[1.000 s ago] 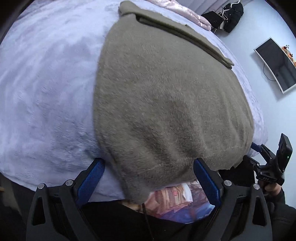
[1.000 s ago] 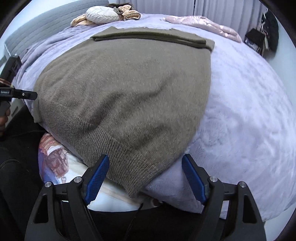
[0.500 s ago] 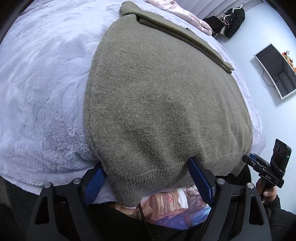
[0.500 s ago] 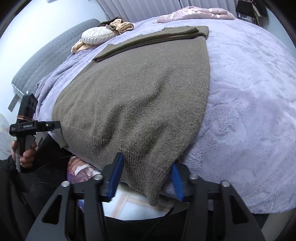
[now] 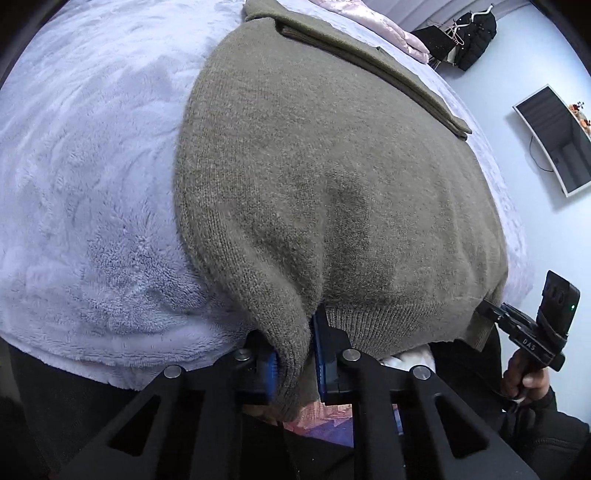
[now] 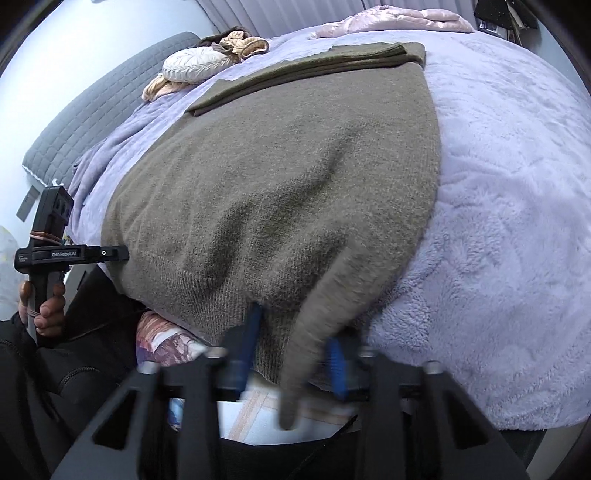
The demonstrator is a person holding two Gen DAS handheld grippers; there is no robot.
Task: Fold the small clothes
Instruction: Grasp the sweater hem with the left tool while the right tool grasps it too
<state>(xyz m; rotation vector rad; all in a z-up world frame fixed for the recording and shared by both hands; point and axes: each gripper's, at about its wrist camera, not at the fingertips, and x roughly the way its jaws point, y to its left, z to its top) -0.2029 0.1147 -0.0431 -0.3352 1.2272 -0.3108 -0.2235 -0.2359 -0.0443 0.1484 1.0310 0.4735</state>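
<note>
An olive-brown knit sweater [image 5: 332,177] lies flat on the lilac fleece bed cover [image 5: 85,177], its sleeves folded across the far end. My left gripper [image 5: 293,354] is shut on the sweater's near left hem corner. In the right wrist view the sweater [image 6: 295,177] fills the middle. My right gripper [image 6: 295,358] has closed in on the near right hem corner, which is bunched between the blue pads [image 6: 337,365]; this view is motion-blurred. Each gripper also shows in the other's view: the right one [image 5: 532,332] and the left one [image 6: 70,253].
A pink quilted jacket [image 6: 391,20] lies at the bed's far end. A white cushion and beige clothes [image 6: 207,61] sit by the grey headboard [image 6: 92,110]. A wall screen [image 5: 554,140] and dark clothes on hangers [image 5: 472,27] are on the right. A printed pillow [image 6: 166,343] lies below the bed edge.
Both grippers moved in to the sweater's near hem and closed, from wide open to pinching the two hem corners. The fabric now bunches and lifts at both corners.
</note>
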